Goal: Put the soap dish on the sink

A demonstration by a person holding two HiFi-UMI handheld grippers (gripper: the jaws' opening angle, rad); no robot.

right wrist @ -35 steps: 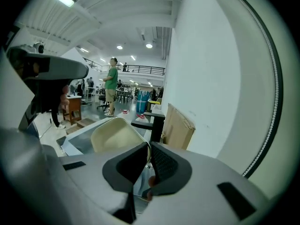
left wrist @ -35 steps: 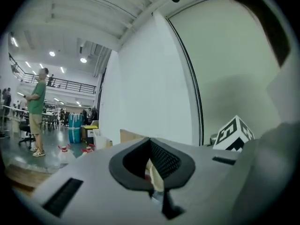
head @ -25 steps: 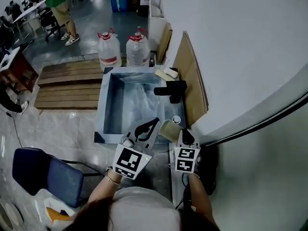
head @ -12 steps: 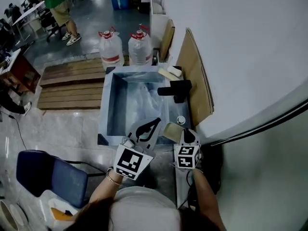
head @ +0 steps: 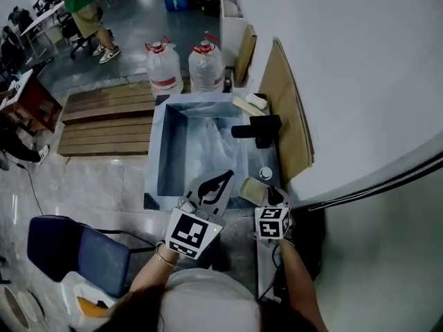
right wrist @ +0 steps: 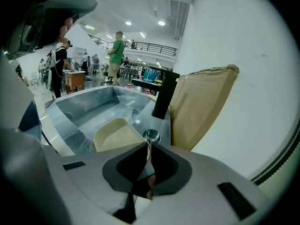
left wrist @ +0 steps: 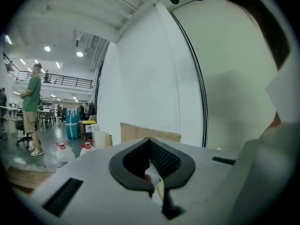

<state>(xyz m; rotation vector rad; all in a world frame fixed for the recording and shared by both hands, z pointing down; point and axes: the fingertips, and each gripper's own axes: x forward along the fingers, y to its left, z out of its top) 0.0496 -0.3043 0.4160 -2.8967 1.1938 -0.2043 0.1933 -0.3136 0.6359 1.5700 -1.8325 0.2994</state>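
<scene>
The beige soap dish (head: 252, 189) hangs over the near right corner of the steel sink (head: 160, 159), tilted. My right gripper (head: 268, 193) is shut on the dish's near edge. In the right gripper view the soap dish (right wrist: 116, 134) juts forward from my right gripper (right wrist: 149, 152) toward the basin (right wrist: 89, 110). To its left, my left gripper (head: 223, 178) sits above the sink's near rim, jaws shut with nothing between them. The left gripper view shows my left gripper (left wrist: 150, 142) pointing at the white wall.
A black faucet (head: 255, 129) stands on the sink's right rim, with a small round metal fitting (head: 265, 173) near the dish. Another dish with soap (head: 249, 103) lies at the far right corner. Cardboard (head: 291, 116) leans against the wall. Two water jugs (head: 163, 68), a wooden pallet (head: 104, 120) and a blue chair (head: 77, 250) surround the sink.
The head view has drifted a little, so the sink sits slightly further right and lower. Both grippers and the held dish keep nearly the same place at the sink's near right corner.
</scene>
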